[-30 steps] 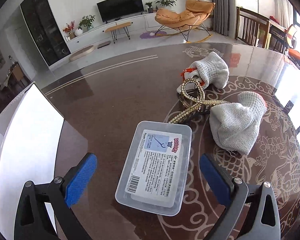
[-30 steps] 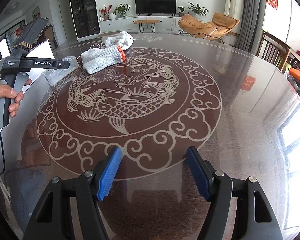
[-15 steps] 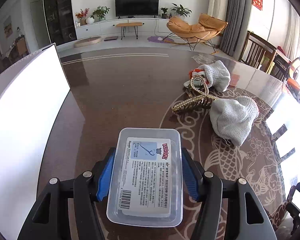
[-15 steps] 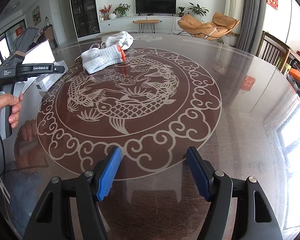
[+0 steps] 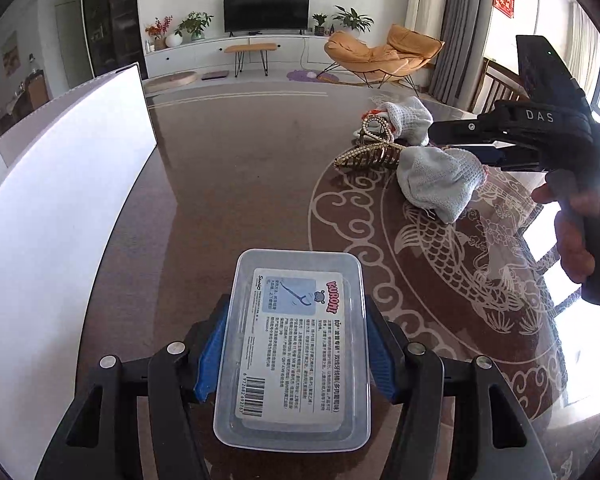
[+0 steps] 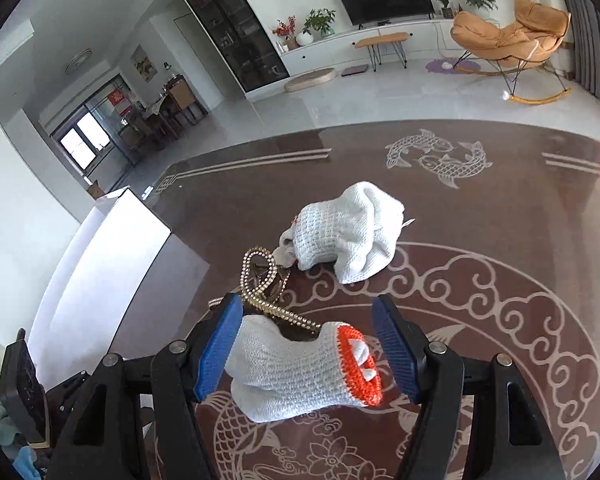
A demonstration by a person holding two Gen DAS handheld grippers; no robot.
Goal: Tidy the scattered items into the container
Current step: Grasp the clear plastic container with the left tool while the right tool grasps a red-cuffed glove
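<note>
Your left claw [image 5: 296,354] is clamped on the clear plastic box [image 5: 294,354], its blue pads pressed against the two long sides near the box's near end. The labelled lid faces up, and the box sits low over the dark tabletop [image 5: 228,184]; whether it is resting or just lifted cannot be told. The white container [image 5: 56,200] stands just to your left, its wall rising beside the box.

Your right claw [image 6: 310,346] is wide, its pads straddling the nearer knitted glove [image 6: 300,372], the one with the orange cuff. The left pad looks to be at the fabric, the right pad is apart from the cuff. The gold bead chain [image 6: 266,290] lies partly across this glove's far end, and the second glove [image 6: 346,230] sits beyond it, near but separate.

For the box: keep the grip square and steady, since smooth plastic held only at one end can pivot. Carry it level, clear the container's wall fully before you bring it over, then let go low inside.

For the glove: it is soft and will bunch, so lower the claw until the pads reach close to the tabletop, centre on the bulk of the knit and not the cuff edge, then close firmly. Watch the chain; if it snags in the knit it may drag along, so lift slowly and check that it falls free.
</note>
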